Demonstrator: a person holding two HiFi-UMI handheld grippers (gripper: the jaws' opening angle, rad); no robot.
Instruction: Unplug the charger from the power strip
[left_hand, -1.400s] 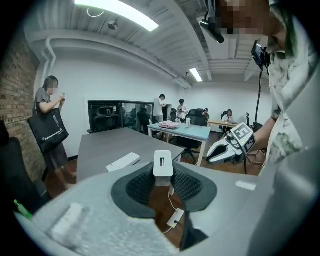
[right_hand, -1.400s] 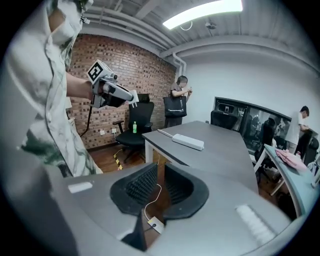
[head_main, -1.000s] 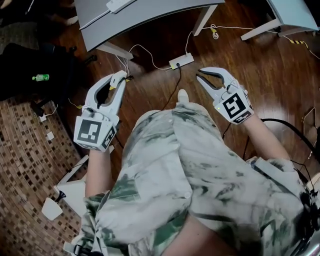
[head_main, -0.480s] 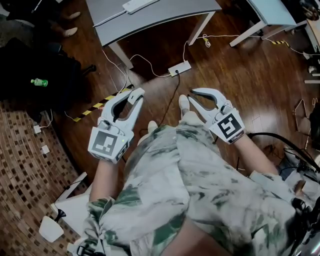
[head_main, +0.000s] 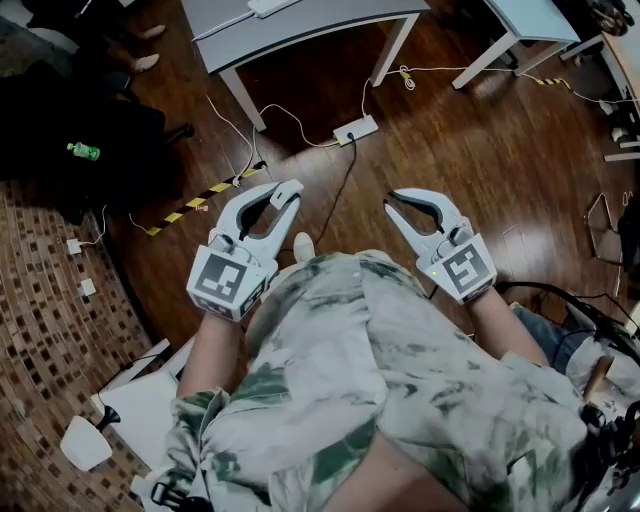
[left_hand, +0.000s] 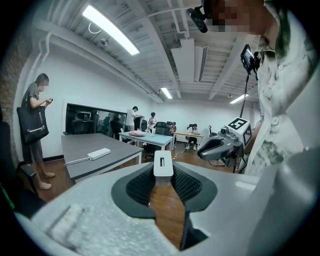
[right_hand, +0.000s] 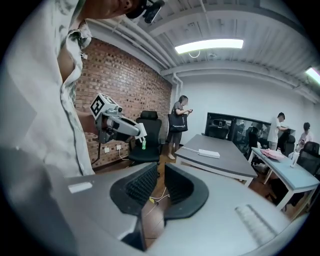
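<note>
A white power strip (head_main: 356, 129) lies on the wooden floor near a grey desk, with a black cable (head_main: 340, 185) plugged into its near end and running toward me. My left gripper (head_main: 285, 190) hangs over the floor short of the strip, shut on a small white charger block (left_hand: 163, 164) at its tips. Level with it on the other side, my right gripper (head_main: 393, 208) stands open by a narrow gap with nothing in it; only floor and thin wires show between its pads (right_hand: 141, 184). Both grippers are well clear of the strip.
The grey desk (head_main: 300, 25) carries a second white power strip (left_hand: 98, 153). White wires trail over the floor behind the strip. Yellow-black tape (head_main: 200, 200) and a green bottle (head_main: 83, 151) lie to the left. Several people stand or sit around the room.
Both grippers have drawn back from the power strip toward my body, the left one also shifting right. Their jaws look unchanged.
</note>
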